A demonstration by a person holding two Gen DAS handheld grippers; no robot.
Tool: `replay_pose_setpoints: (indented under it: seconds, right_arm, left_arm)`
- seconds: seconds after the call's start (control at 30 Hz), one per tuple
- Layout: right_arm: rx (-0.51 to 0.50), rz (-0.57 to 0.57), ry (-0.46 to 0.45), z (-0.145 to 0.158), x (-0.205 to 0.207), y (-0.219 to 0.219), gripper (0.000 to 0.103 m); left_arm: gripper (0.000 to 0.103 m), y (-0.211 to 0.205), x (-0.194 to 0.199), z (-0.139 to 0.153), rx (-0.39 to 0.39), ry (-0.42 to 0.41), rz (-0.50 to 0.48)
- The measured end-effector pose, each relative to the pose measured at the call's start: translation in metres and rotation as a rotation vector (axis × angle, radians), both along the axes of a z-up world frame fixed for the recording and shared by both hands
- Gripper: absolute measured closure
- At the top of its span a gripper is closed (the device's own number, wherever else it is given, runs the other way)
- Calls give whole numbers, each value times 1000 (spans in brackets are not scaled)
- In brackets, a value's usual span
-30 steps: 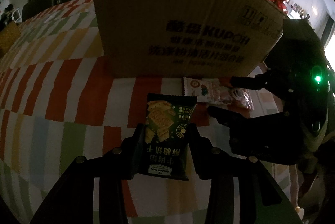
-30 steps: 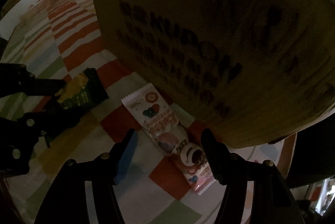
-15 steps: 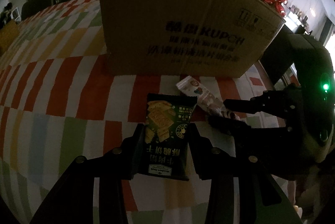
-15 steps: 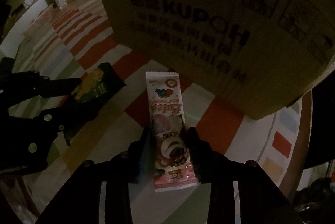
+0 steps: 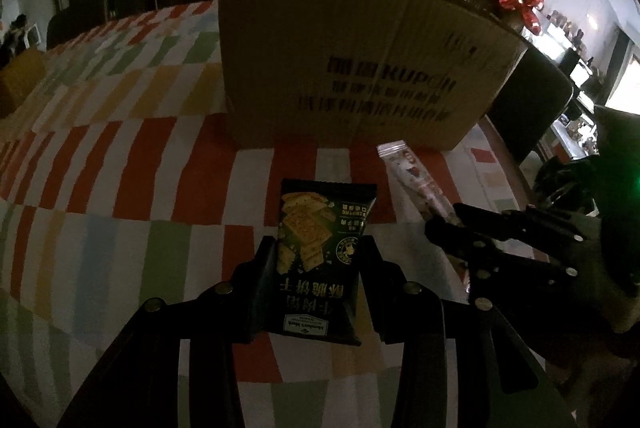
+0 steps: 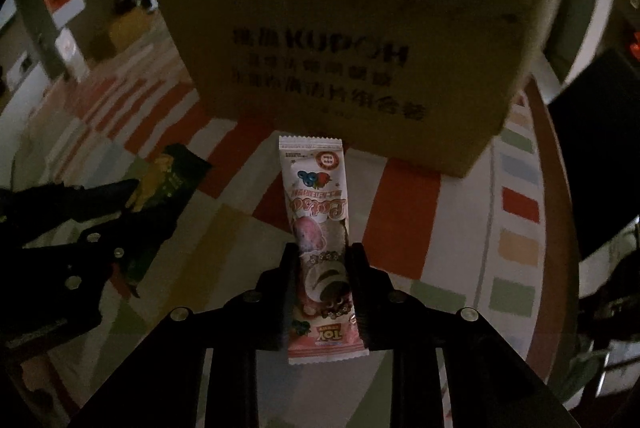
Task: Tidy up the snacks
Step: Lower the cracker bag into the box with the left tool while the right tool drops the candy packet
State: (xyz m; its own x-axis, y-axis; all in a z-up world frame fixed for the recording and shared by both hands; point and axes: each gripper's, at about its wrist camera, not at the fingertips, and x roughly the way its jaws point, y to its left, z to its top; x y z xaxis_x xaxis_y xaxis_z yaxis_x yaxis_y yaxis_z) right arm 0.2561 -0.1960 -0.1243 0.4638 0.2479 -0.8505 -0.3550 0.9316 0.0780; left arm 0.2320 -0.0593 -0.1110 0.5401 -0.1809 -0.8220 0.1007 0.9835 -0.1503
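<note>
Cardboard box (image 6: 360,40) lettering blurred (small lines unreadable), interior hidden.

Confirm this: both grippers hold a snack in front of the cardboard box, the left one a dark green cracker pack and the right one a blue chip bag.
Not quite. The right gripper holds a long pink and white snack wrapper, not a blue chip bag, as the right wrist view shows. The rest stands: the left gripper holds the dark green cracker pack, and both are in front of the cardboard box.
</note>
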Motion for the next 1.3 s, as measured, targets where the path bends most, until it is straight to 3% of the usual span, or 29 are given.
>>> replay_pose_setpoints:
  seconds: [0.3, 0.67, 1.3]
  right_arm:
    - [69, -109, -121, 44, -27, -10, 77]
    - [95, -140, -263, 96, -47, -7, 77]
    - [82, -149, -403, 161, -28, 1, 77]
  left_arm:
    - [62, -1, -13, 33, -4, -88, -36]
    - [62, 2, -25, 87, -10, -224, -66]
    - [62, 17, 6, 151, 11, -376, -86]
